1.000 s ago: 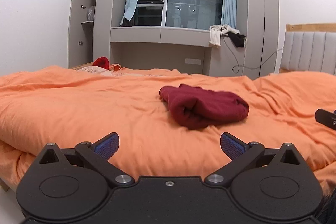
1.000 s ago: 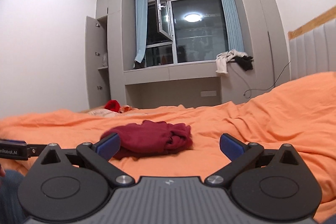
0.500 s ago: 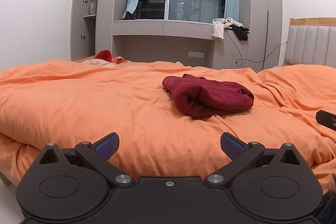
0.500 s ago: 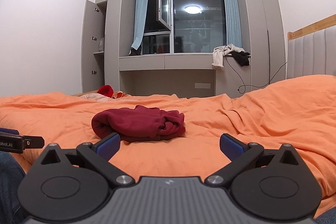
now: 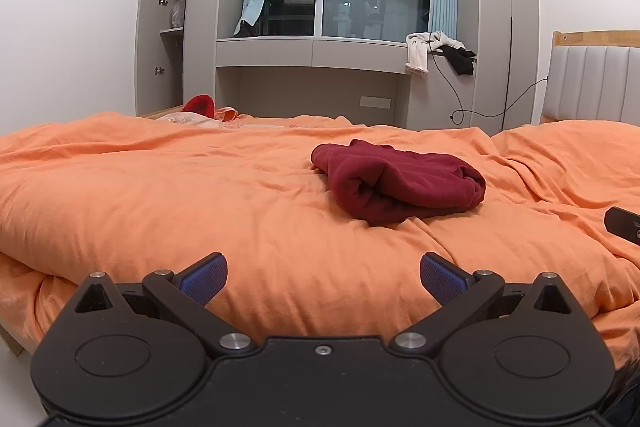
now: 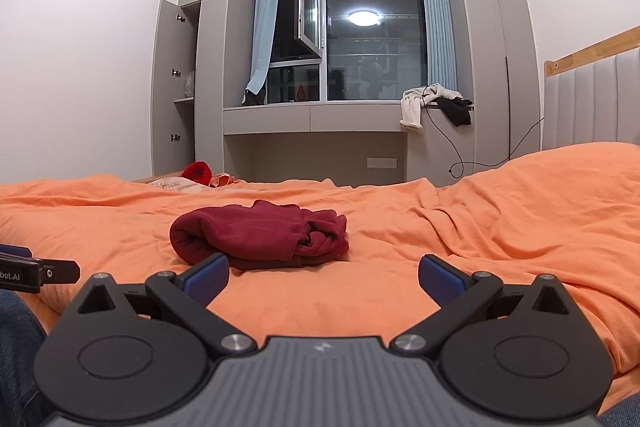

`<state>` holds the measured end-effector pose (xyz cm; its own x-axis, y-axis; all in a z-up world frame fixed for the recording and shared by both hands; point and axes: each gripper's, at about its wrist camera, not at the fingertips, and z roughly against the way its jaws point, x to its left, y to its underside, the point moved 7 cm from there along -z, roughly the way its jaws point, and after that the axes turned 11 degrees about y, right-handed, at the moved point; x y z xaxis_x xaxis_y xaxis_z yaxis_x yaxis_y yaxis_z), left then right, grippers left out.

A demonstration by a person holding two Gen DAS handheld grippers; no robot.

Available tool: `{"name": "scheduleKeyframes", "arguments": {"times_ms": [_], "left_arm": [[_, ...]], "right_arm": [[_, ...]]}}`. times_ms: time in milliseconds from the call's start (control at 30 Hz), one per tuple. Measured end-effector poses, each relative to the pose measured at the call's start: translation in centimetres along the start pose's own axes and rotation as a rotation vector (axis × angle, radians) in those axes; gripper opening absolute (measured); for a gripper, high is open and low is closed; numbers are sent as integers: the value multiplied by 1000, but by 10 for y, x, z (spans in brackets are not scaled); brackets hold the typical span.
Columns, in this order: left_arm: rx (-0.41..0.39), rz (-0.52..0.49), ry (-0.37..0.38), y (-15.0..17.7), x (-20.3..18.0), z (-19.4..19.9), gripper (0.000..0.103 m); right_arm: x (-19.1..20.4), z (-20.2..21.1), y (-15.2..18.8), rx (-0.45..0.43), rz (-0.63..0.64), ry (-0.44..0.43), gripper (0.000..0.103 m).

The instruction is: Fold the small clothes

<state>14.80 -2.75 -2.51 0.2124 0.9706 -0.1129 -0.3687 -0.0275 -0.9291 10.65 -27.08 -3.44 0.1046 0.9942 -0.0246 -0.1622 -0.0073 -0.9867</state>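
Note:
A dark red garment [image 5: 396, 187] lies bundled in a thick fold on the orange duvet [image 5: 160, 195], ahead and right of my left gripper [image 5: 323, 277]. That gripper is open, its blue pads holding nothing, near the bed's front edge. In the right wrist view the same garment [image 6: 260, 233] sits ahead and left of my right gripper [image 6: 323, 277], which is also open and holds nothing. Neither gripper touches the cloth. The right gripper's tip [image 5: 624, 225] shows at the left view's right edge; the left gripper's tip [image 6: 36, 269] shows at the right view's left edge.
More small clothes, one bright red [image 5: 199, 105], lie at the bed's far side. A padded headboard [image 5: 592, 83] stands at the right. Grey cabinets and a window desk [image 5: 312, 53] with draped clothes [image 5: 436, 53] and a cable fill the far wall. Jeans-clad legs [image 6: 18, 355] show lower left.
Both grippers have risen and tilted slightly, so the garment sits lower and nearer in each view. The garment has not moved and both grippers stay open.

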Motion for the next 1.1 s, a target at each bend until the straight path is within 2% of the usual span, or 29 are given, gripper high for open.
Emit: {"name": "scheduleKeyframes", "arguments": {"times_ms": [767, 1000, 1100], "left_arm": [[2, -1, -2, 0, 1, 0, 102], [34, -5, -78, 2, 8, -1, 102], [38, -14, -87, 3, 9, 0, 102]], "right_arm": [[-4, 0, 0, -2, -8, 8, 103], [-4, 0, 0, -3, -9, 8, 103], [-4, 1, -1, -5, -10, 10, 103]]}}
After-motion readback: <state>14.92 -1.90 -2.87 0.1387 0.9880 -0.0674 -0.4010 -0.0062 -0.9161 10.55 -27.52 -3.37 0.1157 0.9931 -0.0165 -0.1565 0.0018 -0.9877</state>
